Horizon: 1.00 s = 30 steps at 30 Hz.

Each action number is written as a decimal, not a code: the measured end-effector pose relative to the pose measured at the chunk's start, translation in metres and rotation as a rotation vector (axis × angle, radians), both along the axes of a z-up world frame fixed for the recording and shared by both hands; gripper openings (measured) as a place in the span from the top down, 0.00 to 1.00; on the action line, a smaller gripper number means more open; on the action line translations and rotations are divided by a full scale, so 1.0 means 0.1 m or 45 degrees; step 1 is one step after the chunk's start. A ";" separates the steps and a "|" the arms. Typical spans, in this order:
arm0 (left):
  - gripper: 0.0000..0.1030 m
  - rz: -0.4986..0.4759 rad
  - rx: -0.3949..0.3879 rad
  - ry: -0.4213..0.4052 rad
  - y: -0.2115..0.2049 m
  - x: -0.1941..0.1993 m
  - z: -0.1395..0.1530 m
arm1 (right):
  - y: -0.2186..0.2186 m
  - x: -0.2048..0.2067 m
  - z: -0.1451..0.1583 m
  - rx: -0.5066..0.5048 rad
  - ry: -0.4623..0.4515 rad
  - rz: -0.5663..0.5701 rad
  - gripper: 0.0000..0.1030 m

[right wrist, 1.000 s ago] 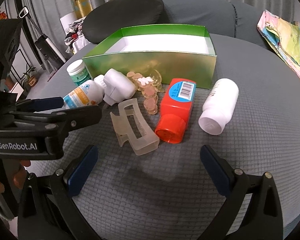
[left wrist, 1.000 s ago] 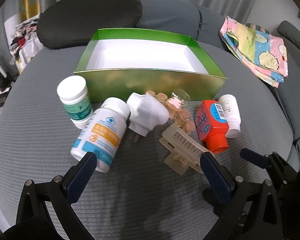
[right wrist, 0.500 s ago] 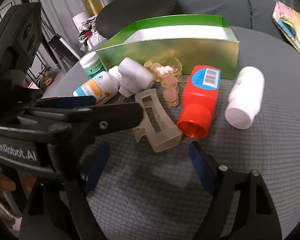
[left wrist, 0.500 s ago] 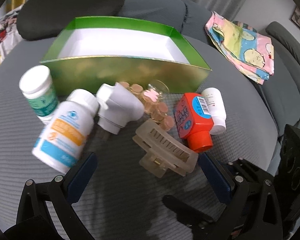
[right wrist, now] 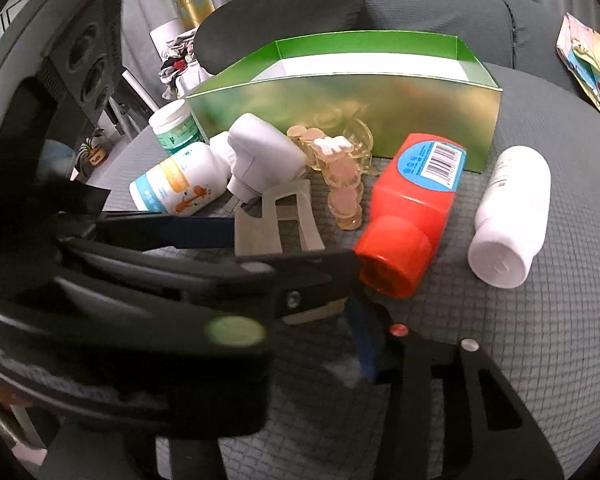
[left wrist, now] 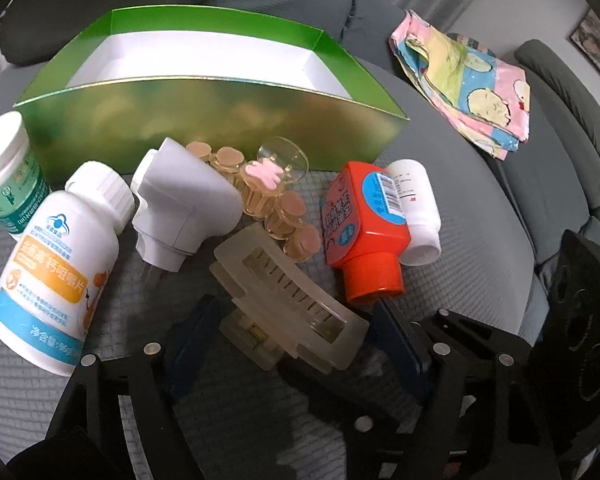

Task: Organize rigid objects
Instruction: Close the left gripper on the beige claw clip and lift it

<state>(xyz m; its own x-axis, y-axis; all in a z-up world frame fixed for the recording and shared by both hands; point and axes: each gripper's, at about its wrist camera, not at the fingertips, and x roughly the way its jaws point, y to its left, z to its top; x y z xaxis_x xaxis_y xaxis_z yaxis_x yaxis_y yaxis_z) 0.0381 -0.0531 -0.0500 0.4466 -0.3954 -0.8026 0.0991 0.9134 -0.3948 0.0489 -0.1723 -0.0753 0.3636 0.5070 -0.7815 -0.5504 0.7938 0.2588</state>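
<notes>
A translucent beige hair claw clip (left wrist: 288, 312) lies on the grey cushion, and my left gripper (left wrist: 296, 340) is closed around it, one blue finger at each end. The clip also shows in the right wrist view (right wrist: 276, 220) behind the left gripper's body (right wrist: 160, 292). An open green box (left wrist: 204, 92) stands behind. In front of it lie a white pill bottle with an orange label (left wrist: 56, 276), a green-labelled bottle (left wrist: 8, 180), a white plug adapter (left wrist: 180, 208), an amber beaded clip (left wrist: 268, 196), a red bottle (left wrist: 364, 228) and a small white bottle (left wrist: 416, 208). My right gripper's left finger is hidden; one blue finger (right wrist: 364, 344) shows.
A folded patterned cloth (left wrist: 468, 80) lies at the far right on the grey sofa. A dark cushion (right wrist: 276, 12) sits behind the box. The cushion drops away at the left (right wrist: 112, 128) toward the floor.
My left gripper moved forward and right onto the hair claw clip and narrowed around it. My right gripper shifted left, so the left gripper's body now fills its view.
</notes>
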 end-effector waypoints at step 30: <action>0.37 -0.018 0.001 -0.195 0.12 -0.15 0.54 | 0.02 -0.12 0.55 0.045 -0.206 0.040 0.70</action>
